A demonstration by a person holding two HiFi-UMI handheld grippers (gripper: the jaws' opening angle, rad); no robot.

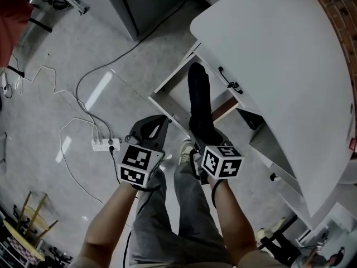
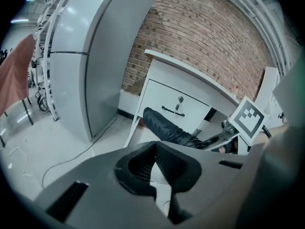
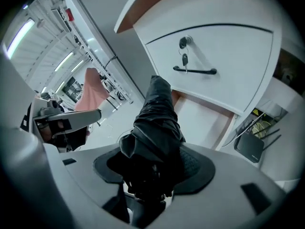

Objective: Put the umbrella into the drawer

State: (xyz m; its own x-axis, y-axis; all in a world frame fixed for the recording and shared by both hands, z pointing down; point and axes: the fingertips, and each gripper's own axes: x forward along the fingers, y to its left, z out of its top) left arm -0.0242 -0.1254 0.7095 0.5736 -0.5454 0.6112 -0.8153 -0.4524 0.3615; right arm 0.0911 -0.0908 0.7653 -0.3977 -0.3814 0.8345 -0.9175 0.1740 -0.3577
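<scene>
A black folded umbrella [image 1: 199,102] sticks out forward from my right gripper [image 1: 202,141], which is shut on its lower end. In the right gripper view the umbrella [image 3: 155,113] fills the gap between the pads of the right gripper [image 3: 155,162]. Its far end points at the open lower drawer [image 3: 205,120]. That drawer [image 1: 167,86] stands pulled out from the white desk [image 1: 279,60], below a closed drawer front with a black handle [image 3: 195,71]. My left gripper [image 1: 164,119] hovers to the left of the umbrella [image 2: 164,128]. The left gripper [image 2: 153,144] has its tips together and holds nothing.
A white power strip [image 1: 105,144] with cables lies on the floor to the left. The person's legs [image 1: 184,216] are below the grippers. A tall grey cabinet [image 2: 95,56] stands left of the desk. A black router [image 3: 252,147] sits under the desk at the right.
</scene>
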